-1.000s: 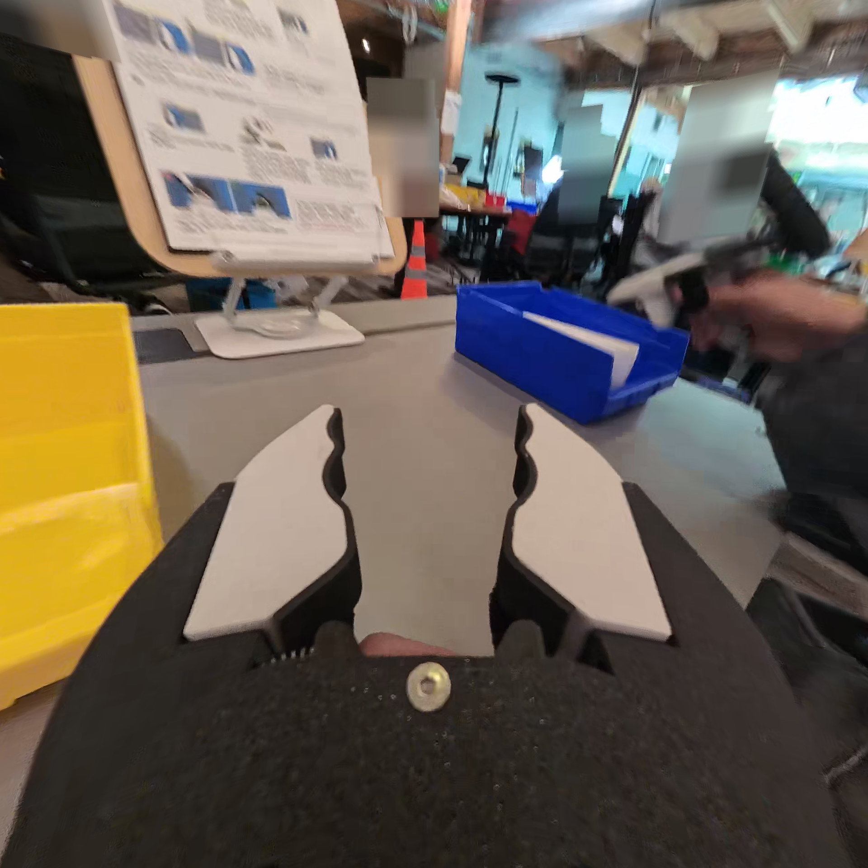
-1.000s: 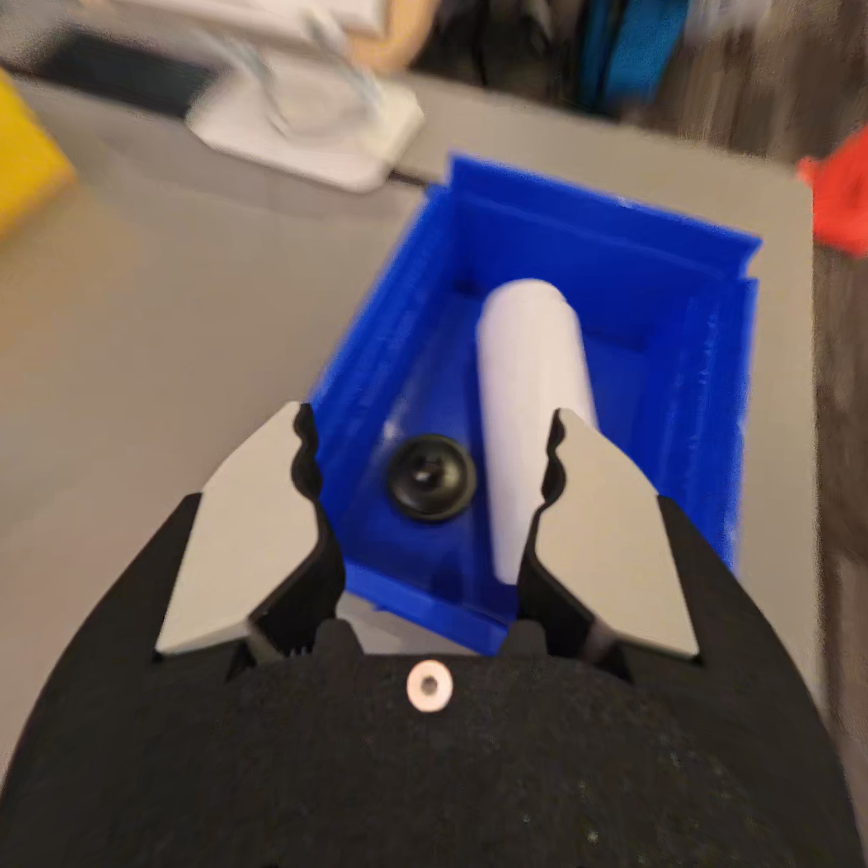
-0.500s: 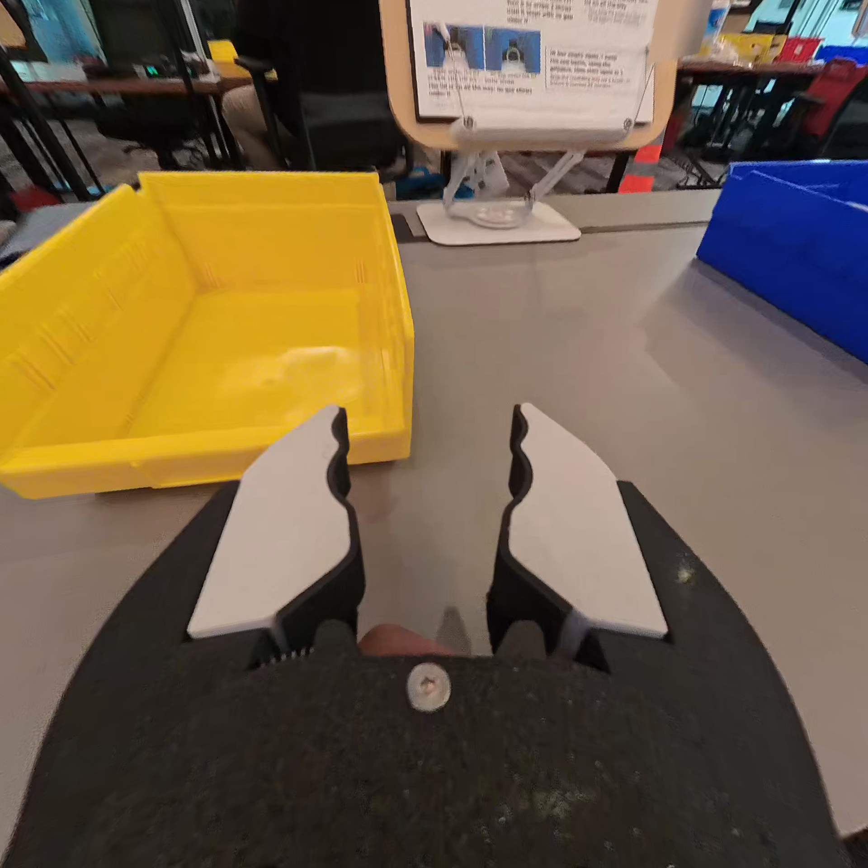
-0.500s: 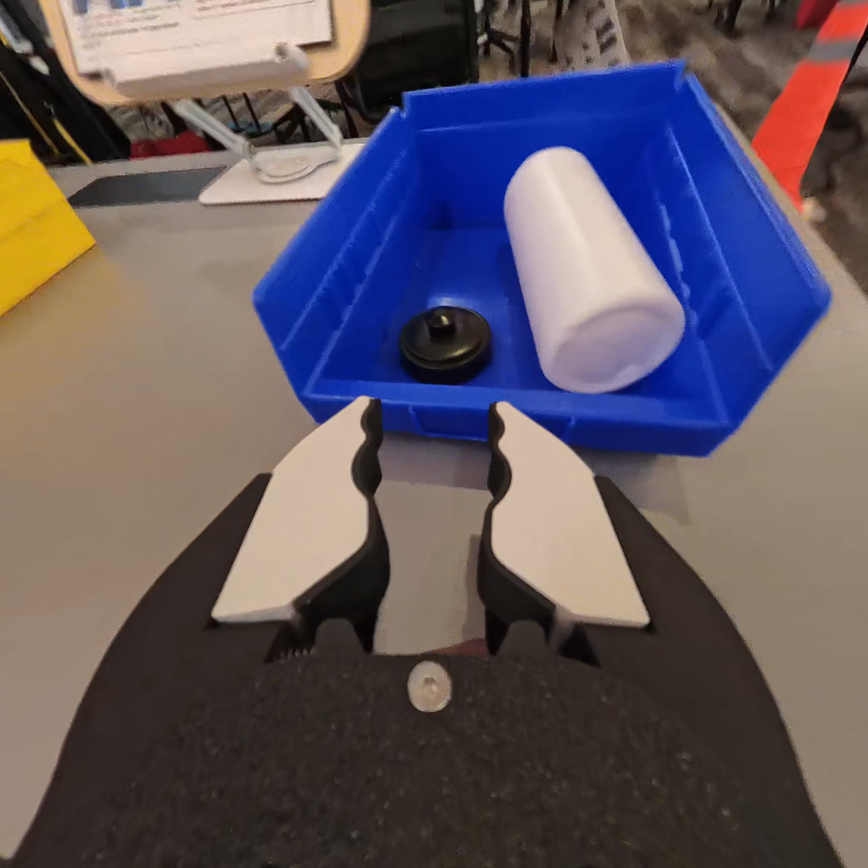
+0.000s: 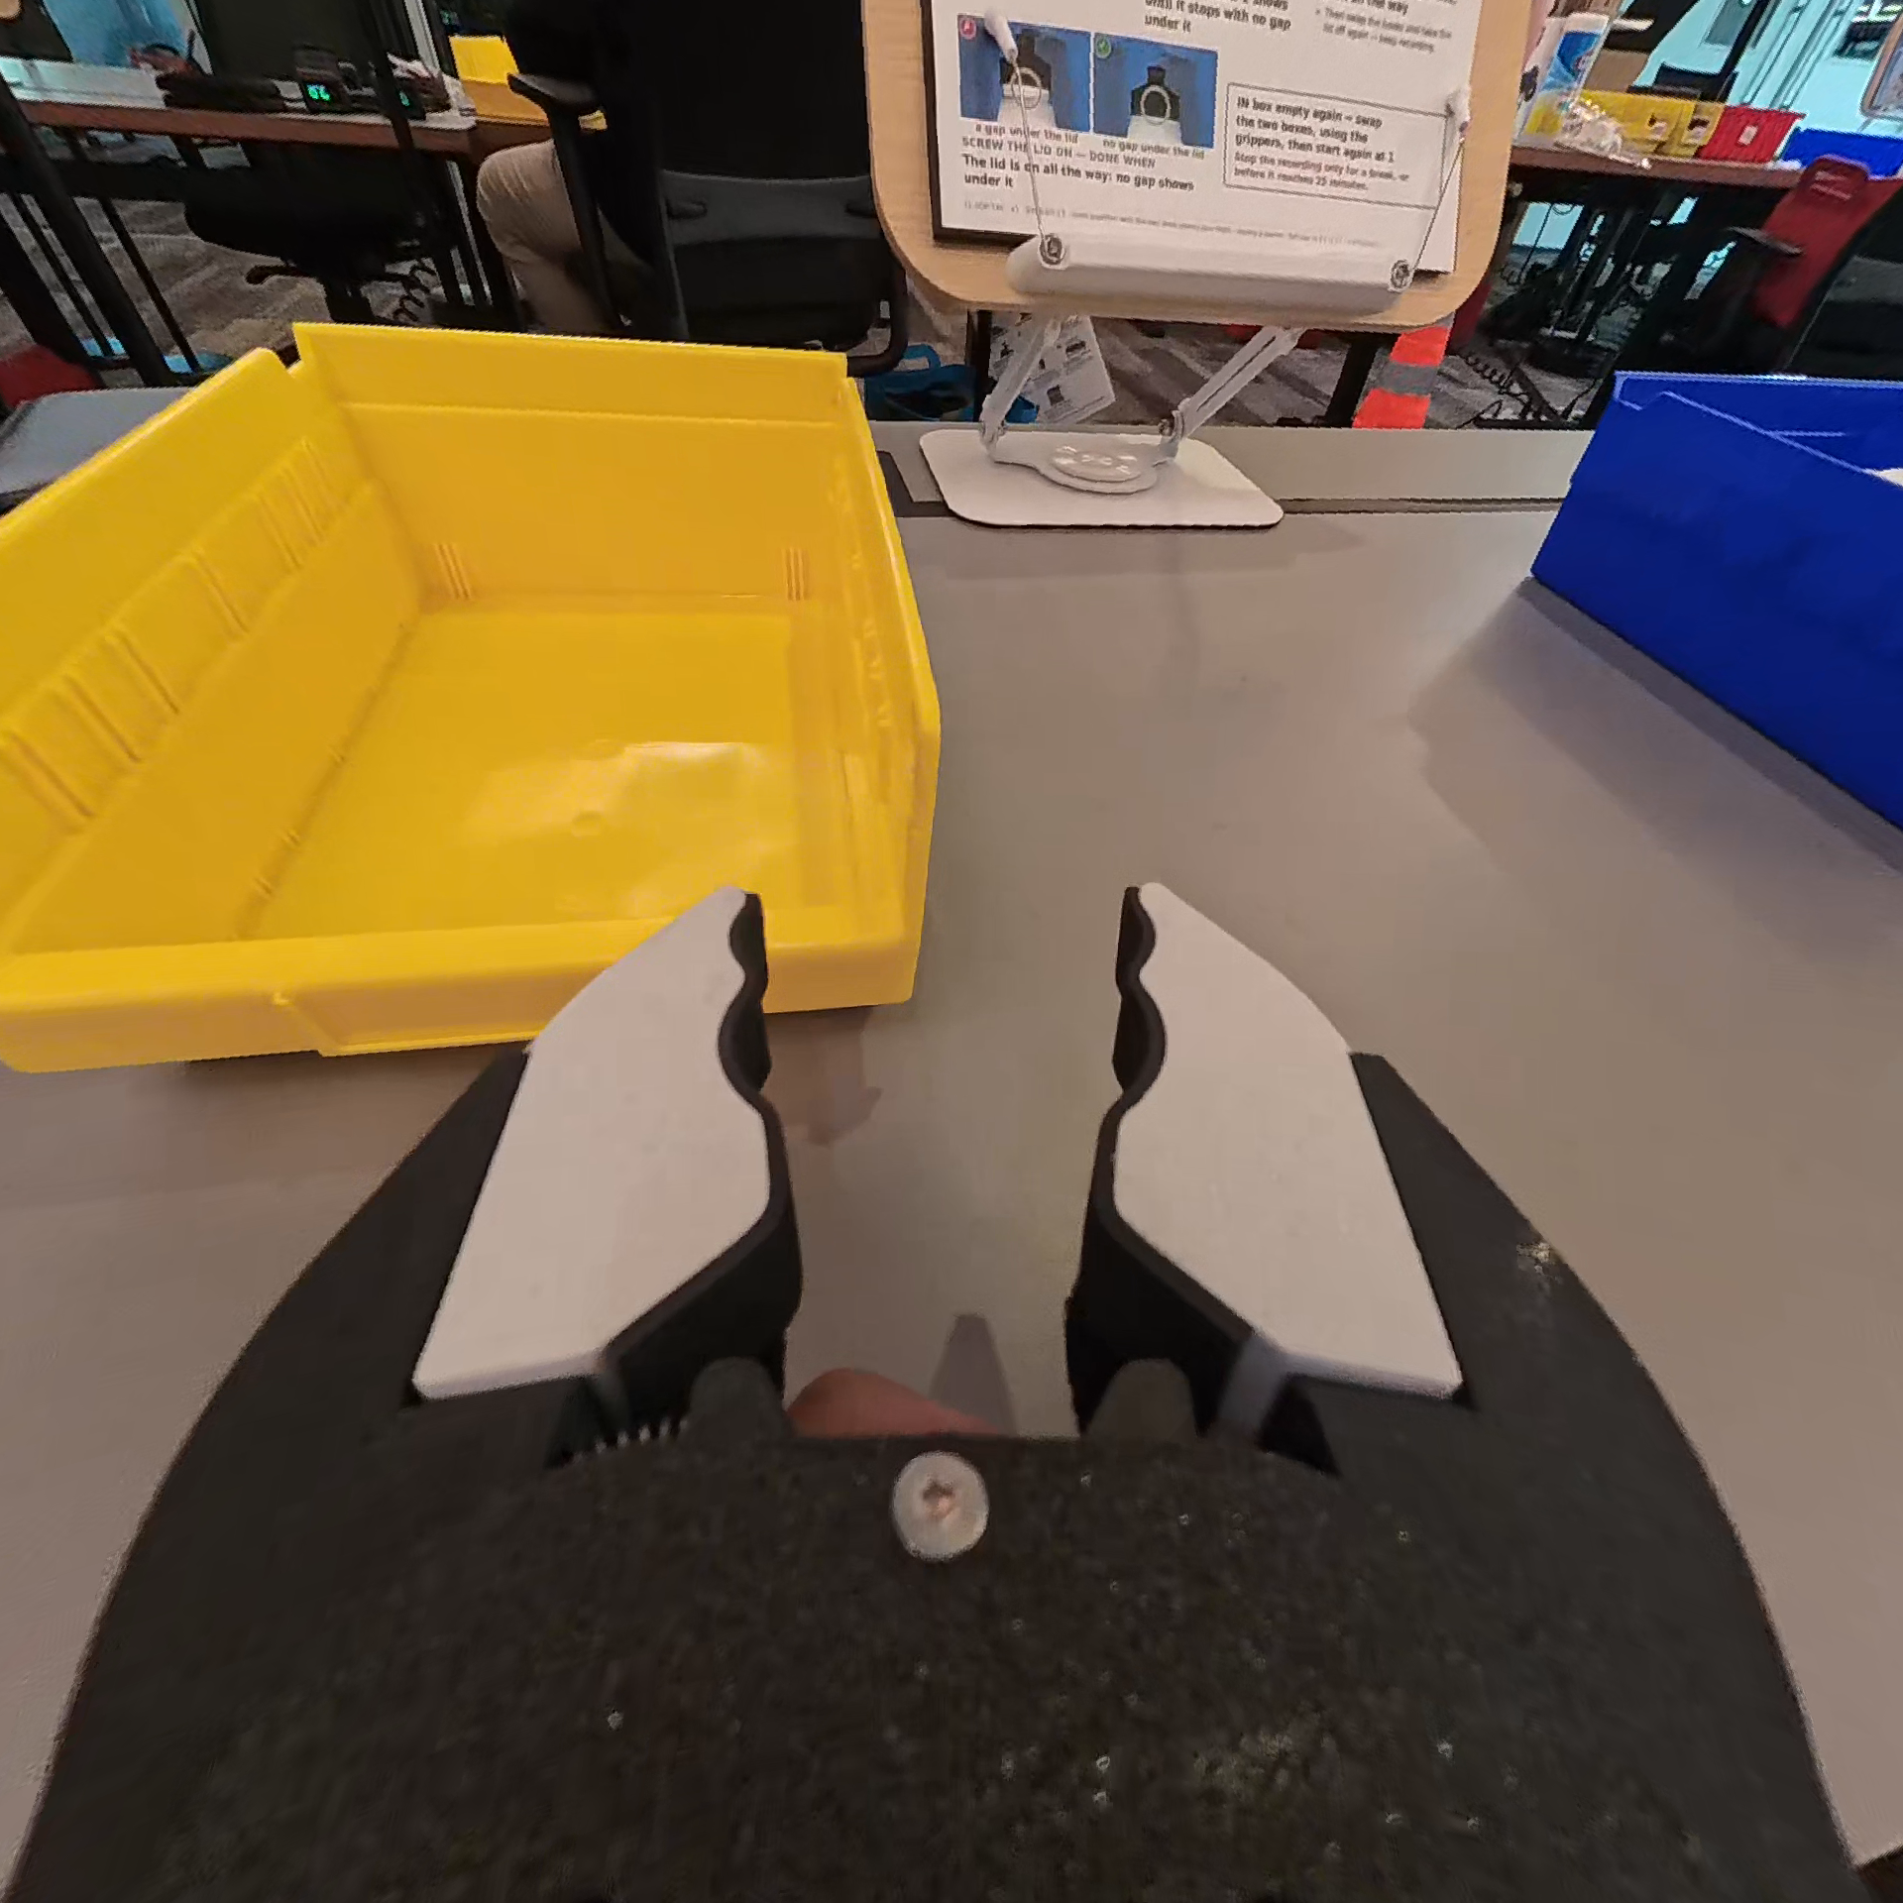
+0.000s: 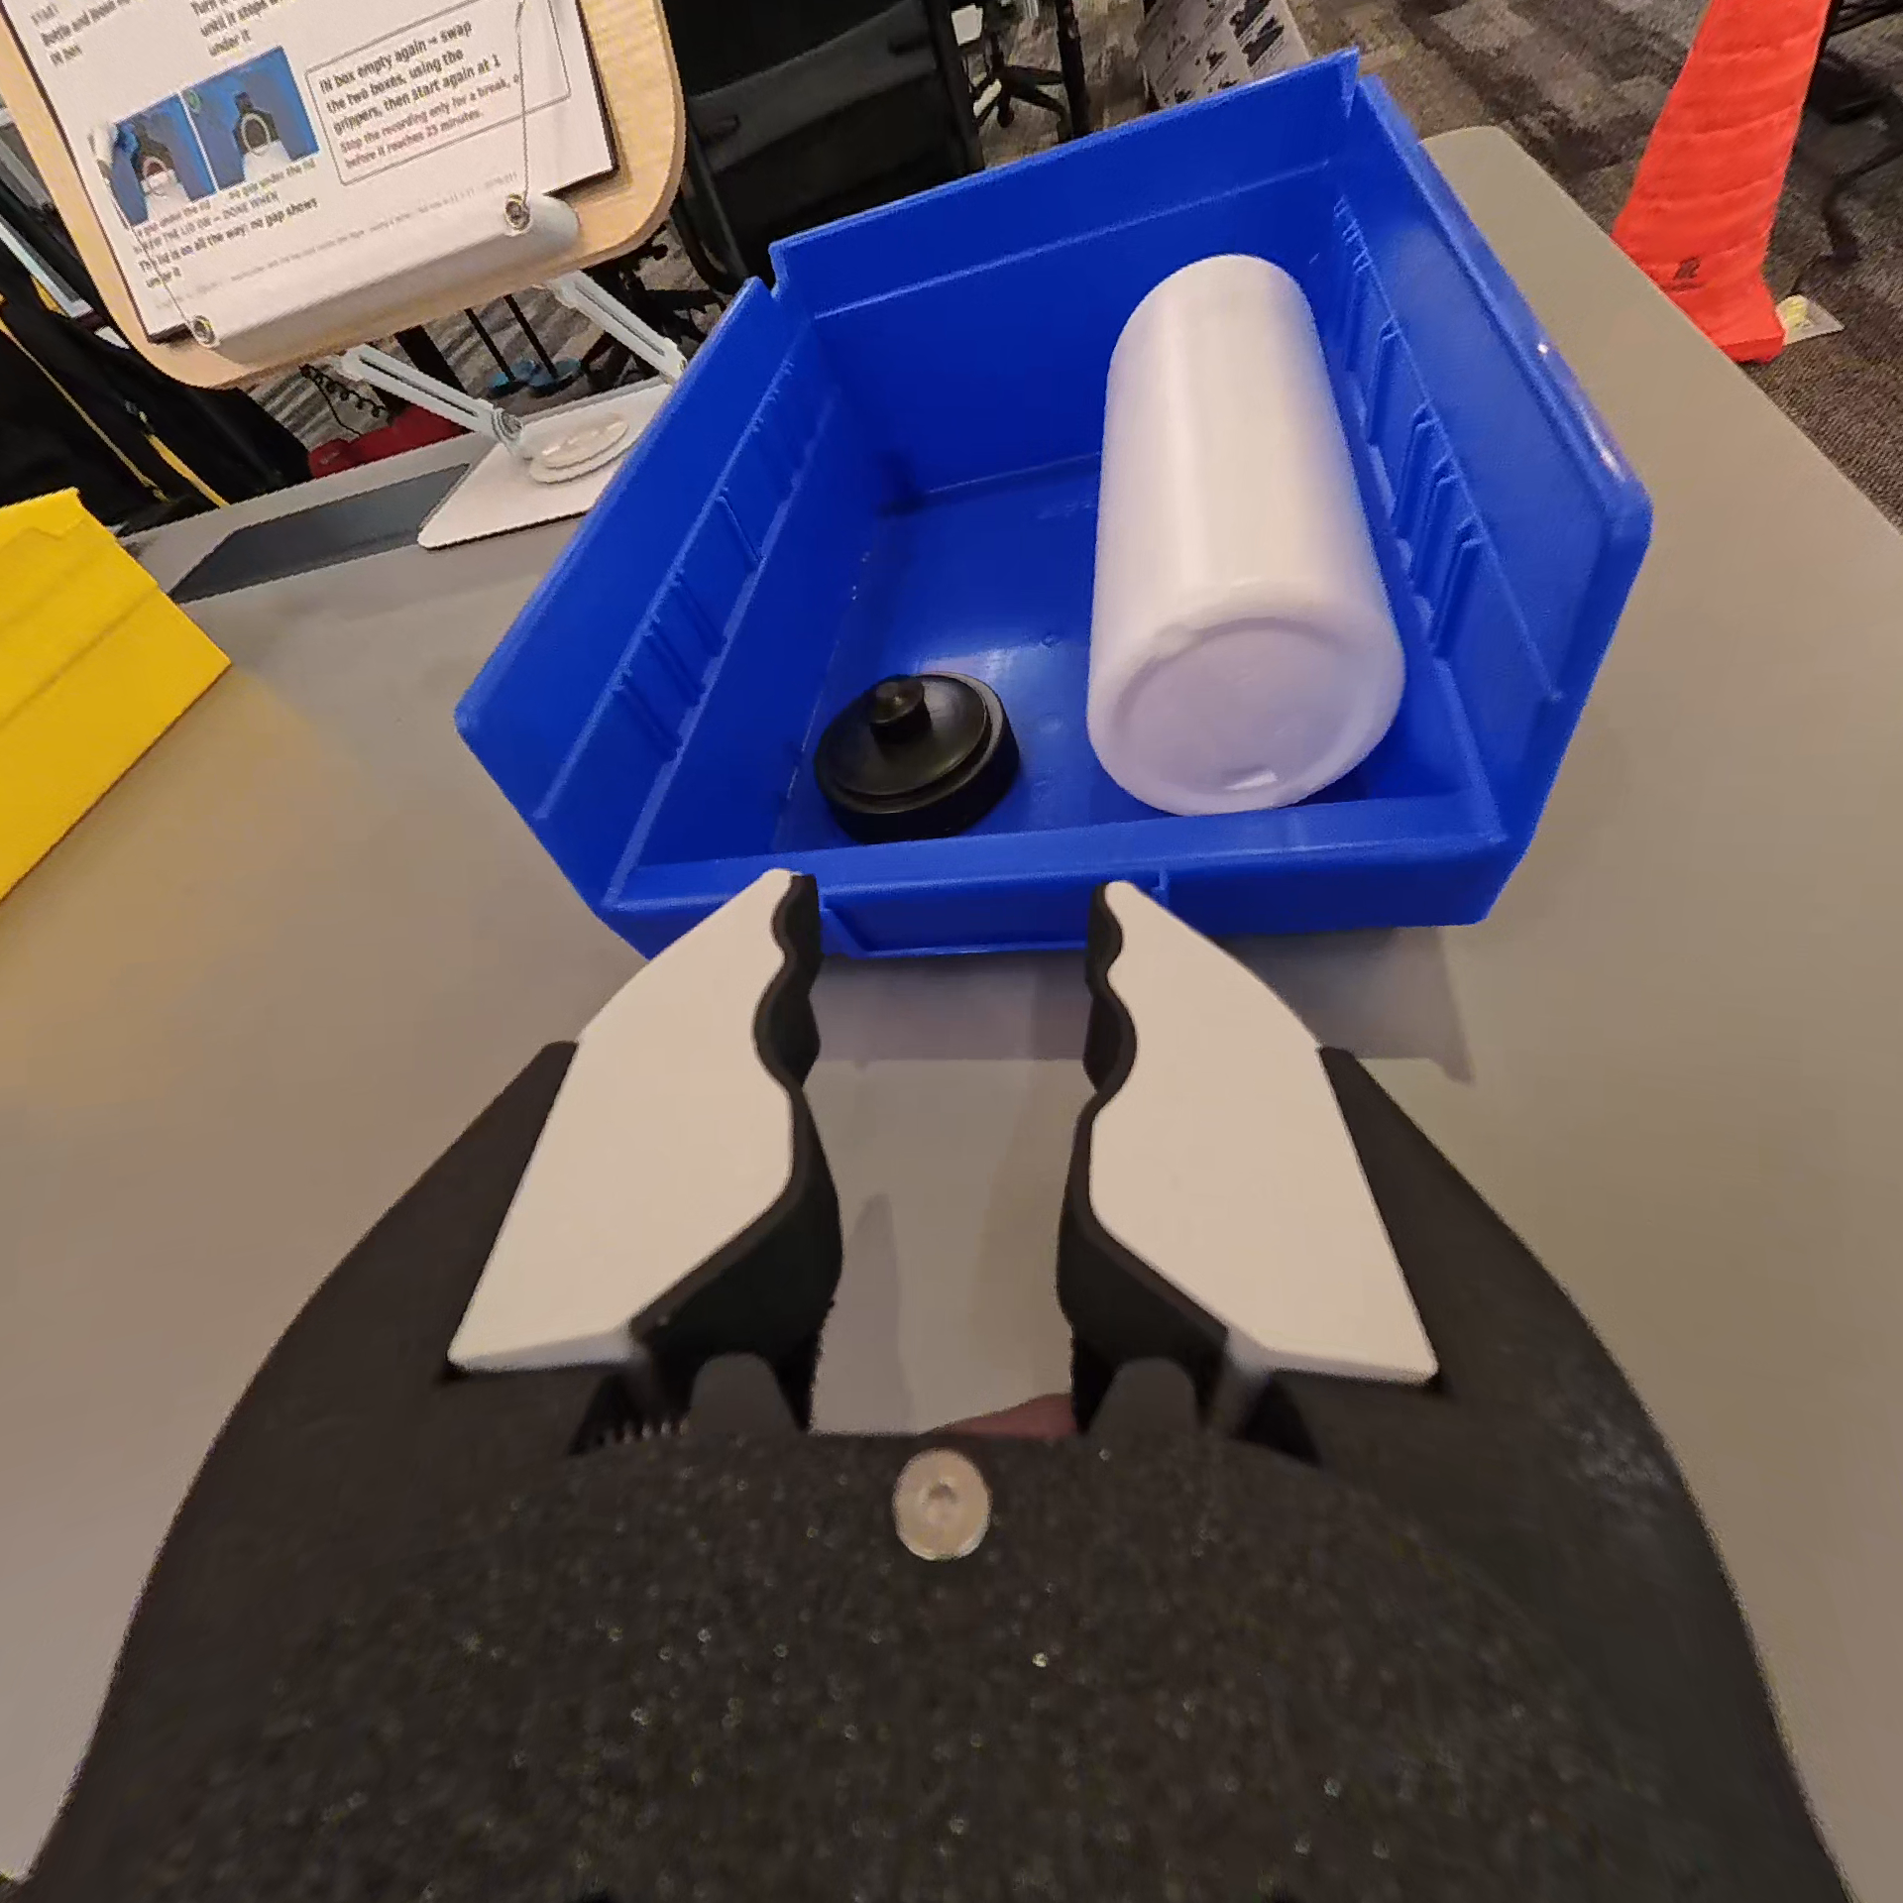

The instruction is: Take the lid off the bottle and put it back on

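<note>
I count two bins on my table [image 6: 309, 989]: one yellow bin [image 5: 433, 721] and one blue bin [image 6: 1524, 577]. In the blue bin I see one white bottle [image 6: 1236, 535] lying on its side and one black lid [image 6: 917, 752] beside it, so two things in all. The yellow bin holds nothing I can count. There is one instruction board [image 5: 1184, 134] on one white stand [image 5: 1102, 474], and one orange cone [image 6: 1709, 175] past the table edge. I have two grippers, the left gripper [image 5: 942, 927] and the right gripper [image 6: 953, 917], each with two fingers set apart
</note>
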`<act>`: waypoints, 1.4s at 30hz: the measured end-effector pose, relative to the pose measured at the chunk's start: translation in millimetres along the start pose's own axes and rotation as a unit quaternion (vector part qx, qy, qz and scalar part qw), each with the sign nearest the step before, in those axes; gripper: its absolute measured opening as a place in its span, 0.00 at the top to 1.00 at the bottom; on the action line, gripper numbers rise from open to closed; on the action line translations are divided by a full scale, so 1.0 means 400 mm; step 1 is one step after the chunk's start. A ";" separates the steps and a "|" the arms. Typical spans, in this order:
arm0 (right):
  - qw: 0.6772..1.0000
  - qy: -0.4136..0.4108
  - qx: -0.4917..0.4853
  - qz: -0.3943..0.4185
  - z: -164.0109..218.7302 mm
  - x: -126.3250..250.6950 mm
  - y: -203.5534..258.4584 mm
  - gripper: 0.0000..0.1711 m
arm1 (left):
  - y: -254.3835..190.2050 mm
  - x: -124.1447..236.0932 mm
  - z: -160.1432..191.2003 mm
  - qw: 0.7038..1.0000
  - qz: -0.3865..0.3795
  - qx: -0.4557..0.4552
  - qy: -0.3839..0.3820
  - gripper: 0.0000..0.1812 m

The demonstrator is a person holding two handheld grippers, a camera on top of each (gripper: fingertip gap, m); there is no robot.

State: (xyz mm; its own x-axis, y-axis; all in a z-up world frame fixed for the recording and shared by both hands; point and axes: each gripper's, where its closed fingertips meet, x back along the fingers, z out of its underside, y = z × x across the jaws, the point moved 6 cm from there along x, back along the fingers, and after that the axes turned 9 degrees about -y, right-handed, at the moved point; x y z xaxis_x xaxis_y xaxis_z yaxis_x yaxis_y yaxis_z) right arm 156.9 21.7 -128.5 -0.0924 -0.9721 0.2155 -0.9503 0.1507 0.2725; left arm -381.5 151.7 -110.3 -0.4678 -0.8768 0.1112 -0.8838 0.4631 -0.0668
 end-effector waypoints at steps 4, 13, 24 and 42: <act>1.000 -0.001 -0.001 -0.006 -0.001 0.003 0.003 0.79 | -0.009 0.004 -0.002 1.000 0.004 -0.009 -0.002 0.65; 0.994 -0.002 0.064 -0.085 0.000 -0.026 0.103 0.71 | -0.023 0.000 0.011 0.999 0.030 -0.019 0.017 0.98; 0.985 0.042 0.147 -0.079 0.055 -0.203 0.313 0.45 | -0.101 -0.006 0.015 0.994 0.060 -0.090 0.016 0.75; 0.979 -0.151 0.137 0.007 -0.081 0.022 0.212 0.64 | -0.694 -0.244 0.042 0.960 0.265 -0.063 0.071 0.53</act>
State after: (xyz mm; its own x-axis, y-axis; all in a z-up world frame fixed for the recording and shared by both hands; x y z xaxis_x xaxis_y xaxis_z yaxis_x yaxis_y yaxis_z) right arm 85.1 31.6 -73.2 -0.1494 -0.9855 -0.0805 -0.9887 0.1498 0.0004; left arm -90.2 106.6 -119.2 -0.8399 -0.4915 0.2304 -0.5112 0.8589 -0.0315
